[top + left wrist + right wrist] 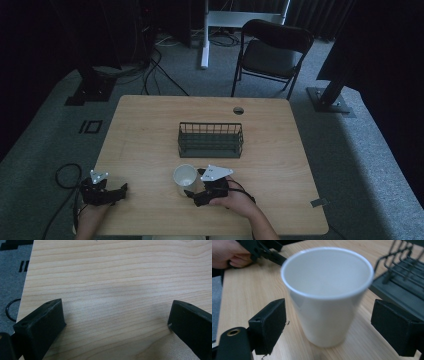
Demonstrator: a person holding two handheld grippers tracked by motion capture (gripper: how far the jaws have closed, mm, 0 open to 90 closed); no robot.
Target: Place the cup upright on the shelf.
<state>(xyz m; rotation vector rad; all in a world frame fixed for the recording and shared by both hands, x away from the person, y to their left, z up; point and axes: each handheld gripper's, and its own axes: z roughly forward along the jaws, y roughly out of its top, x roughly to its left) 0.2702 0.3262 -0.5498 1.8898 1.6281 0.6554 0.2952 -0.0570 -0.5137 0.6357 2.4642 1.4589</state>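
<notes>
While the white paper cup (327, 295) stands mid-frame between the right gripper (328, 325) jaws spread wide, not touching, left gripper (116, 322) lower left, gaping over bare light wooden table (112, 277), dark wire basket (210, 139) centre.

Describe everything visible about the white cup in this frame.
The white cup is a plain, smooth, tapered cup, paper or plastic by its look, with a thin rolled rim. It stands upright and looks empty on the wooden table, near the dark wire basket. The right claw is open around it, jaws apart from its sides.
</notes>
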